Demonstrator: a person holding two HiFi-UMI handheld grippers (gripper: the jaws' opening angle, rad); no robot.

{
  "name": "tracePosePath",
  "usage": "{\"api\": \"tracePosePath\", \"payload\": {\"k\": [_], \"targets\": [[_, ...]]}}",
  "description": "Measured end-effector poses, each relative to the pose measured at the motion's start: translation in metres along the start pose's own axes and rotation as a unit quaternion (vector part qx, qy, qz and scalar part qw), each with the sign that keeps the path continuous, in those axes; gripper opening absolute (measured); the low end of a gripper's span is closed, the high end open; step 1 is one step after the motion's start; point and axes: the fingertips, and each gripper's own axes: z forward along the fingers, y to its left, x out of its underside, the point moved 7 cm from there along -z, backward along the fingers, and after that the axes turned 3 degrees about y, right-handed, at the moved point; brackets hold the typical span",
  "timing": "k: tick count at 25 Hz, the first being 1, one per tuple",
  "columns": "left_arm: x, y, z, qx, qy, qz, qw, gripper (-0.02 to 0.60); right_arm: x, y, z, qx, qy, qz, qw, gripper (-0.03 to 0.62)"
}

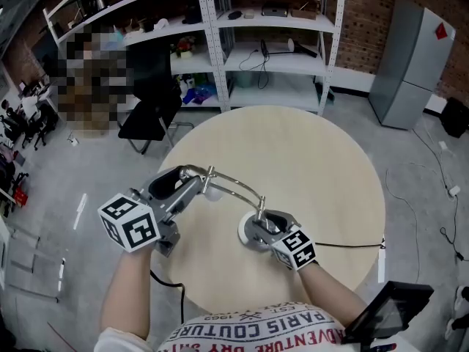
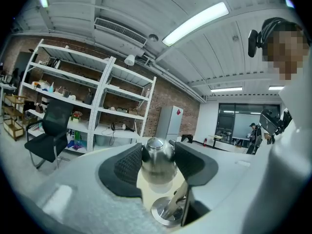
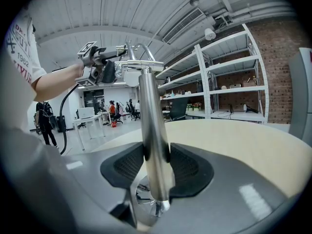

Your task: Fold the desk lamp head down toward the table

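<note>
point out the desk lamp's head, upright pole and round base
shiny silver rounded lamp head [image 2: 157, 161]: left gripper view, on its domed shell between the jaws
polished chrome upright pole [image 3: 152, 140]: right gripper view, mid-shaft between the jaws
round silver metal base [image 2: 159, 212]: left gripper view, left part of the disc

I see the desk lamp [image 3: 152, 130] in mirror-bright chrome on a pale beige table [image 1: 315, 167]. My left gripper [image 2: 157, 161] and right gripper [image 3: 155, 164] carry black-and-white square markers and dark grey ribbed pads. The brick wall [image 1: 366, 13] is red-brown and the shelves [image 1: 278, 63] are white.
</note>
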Motion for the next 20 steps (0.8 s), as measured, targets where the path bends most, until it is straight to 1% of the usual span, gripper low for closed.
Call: {"api": "tracePosePath", "payload": {"k": [6, 20], "targets": [[0.012, 0.01, -0.005, 0.002, -0.017, -0.03, 0.9994, 0.219, 0.005, 0.001, 0.0, -0.005, 0.001, 0.003, 1.0, 0.17], [0.038, 0.029, -0.007, 0.011, -0.032, -0.096, 0.9948, 0.218, 0.004, 0.0, -0.002, -0.004, -0.001, 0.003, 1.0, 0.17]]}}
